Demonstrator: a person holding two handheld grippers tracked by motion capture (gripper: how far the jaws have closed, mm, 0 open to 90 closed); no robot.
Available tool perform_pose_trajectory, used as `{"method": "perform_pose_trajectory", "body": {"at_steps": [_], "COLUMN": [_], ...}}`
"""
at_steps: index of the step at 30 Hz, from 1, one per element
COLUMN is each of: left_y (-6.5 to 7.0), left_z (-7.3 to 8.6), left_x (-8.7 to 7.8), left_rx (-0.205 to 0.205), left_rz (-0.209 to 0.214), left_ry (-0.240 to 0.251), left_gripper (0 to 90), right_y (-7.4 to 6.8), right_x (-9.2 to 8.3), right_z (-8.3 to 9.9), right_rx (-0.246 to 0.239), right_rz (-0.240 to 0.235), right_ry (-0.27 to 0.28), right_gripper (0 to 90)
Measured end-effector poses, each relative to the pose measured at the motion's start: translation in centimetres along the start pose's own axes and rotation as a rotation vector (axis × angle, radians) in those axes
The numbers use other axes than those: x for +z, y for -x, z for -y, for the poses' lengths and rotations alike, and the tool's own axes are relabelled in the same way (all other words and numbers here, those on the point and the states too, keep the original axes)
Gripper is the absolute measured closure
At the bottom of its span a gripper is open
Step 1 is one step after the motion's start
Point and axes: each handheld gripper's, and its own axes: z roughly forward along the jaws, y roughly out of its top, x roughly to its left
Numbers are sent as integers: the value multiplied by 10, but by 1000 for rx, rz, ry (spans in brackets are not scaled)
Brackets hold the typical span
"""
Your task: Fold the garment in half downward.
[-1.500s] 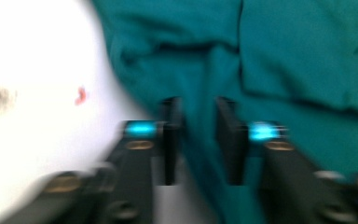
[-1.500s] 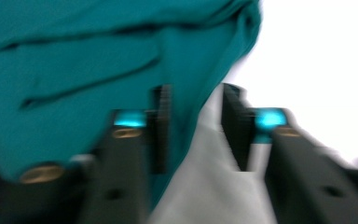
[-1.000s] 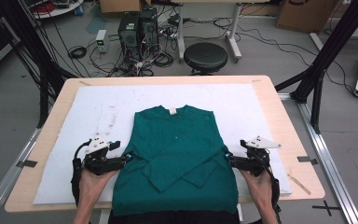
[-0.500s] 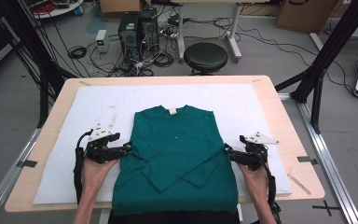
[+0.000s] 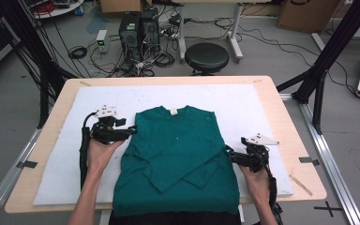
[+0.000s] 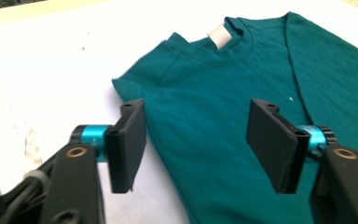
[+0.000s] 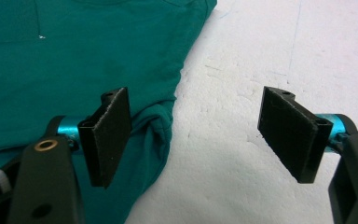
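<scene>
My teal shirt (image 5: pixel 178 154) lies flat on the white, pitted foam sheet (image 5: pixel 262 108) covering the wooden desk (image 5: pixel 286 117), its soft knit smooth, sleeves folded in across the front, hem hanging over the desk's near edge. A small white label (image 6: pixel 219 35) sits inside the ribbed round collar. My left hand-held gripper (image 5: pixel 126 133) hovers released at the shirt's left shoulder, its flat black jaws having just been closing with nothing gripped. My right hand-held gripper (image 5: pixel 228 155) is released too, straddling the shirt's rumpled right edge.
</scene>
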Motion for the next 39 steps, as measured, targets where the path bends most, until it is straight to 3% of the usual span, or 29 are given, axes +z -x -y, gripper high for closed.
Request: {"method": "perform_pose_trajectory", "body": {"at_steps": [4, 9, 15, 22, 27, 30, 36, 39], "left_y": [-9, -19, -34, -42, -43, -46, -44, -41], "left_z": [-11, -21, -13, -4, -3, 1, 1, 1], "left_x": [10, 30, 57, 79, 86, 91, 95, 97], "left_rx": [-41, -67, -110, -120, -95, -101, -76, -34], "left_rz": [-4, -24, -85, -112, -121, -119, -120, -126], "left_ry": [11, -36, -54, -49, -65, -90, -76, -92], "left_gripper": [403, 415, 414, 412, 425, 434, 445, 451], "right_y": [-2, -2, -2, -3, -3, -3, -3, -3], "right_x": [0, 1, 1, 2, 2, 2, 2, 2], "right_z": [0, 0, 0, 0, -1, -1, -1, -1], "right_rx": [-5, -13, -12, -12, -13, -17, -18, -19], "right_rz": [8, 15, 17, 19, 20, 19, 20, 22], "right_ry": [-6, -6, -11, -21, -23, -25, -27, -28], "right_gripper": [264, 264, 264, 264, 271, 278, 277, 278]}}
